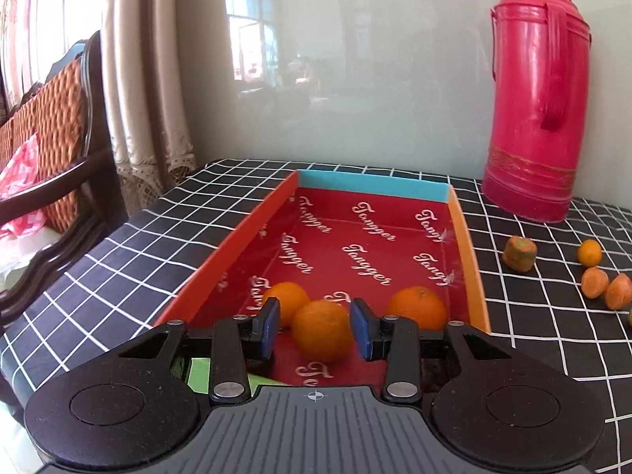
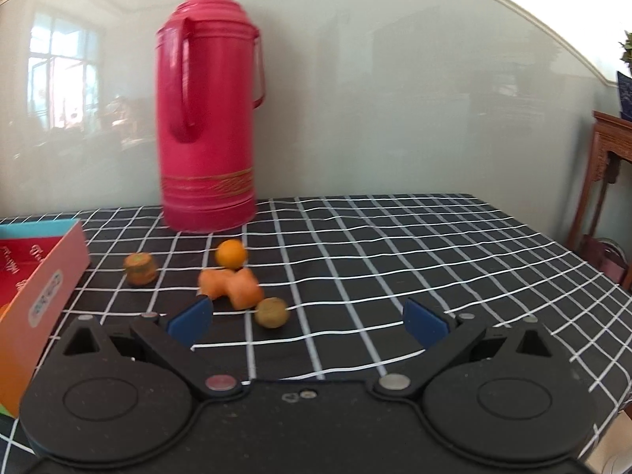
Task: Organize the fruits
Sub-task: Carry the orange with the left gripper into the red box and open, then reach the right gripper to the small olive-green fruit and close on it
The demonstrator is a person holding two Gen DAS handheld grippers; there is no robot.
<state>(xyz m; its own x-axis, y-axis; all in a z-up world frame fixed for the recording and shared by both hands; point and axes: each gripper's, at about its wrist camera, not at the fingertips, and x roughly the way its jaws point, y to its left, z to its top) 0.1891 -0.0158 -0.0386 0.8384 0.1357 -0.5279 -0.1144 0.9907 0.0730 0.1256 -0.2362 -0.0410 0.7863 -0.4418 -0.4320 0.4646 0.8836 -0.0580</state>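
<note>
So: left gripper hangs over the near end of the red box, jaws partly apart with a middle orange lying between the pads, a gap visible each side, not gripped; 2 more oranges sit on the box floor beside it. Right gripper is wide open and empty above the checked tablecloth, with a small orange, carrot chunks, a brownish round fruit and a carrot stub loose ahead near the pink thermos.
</note>
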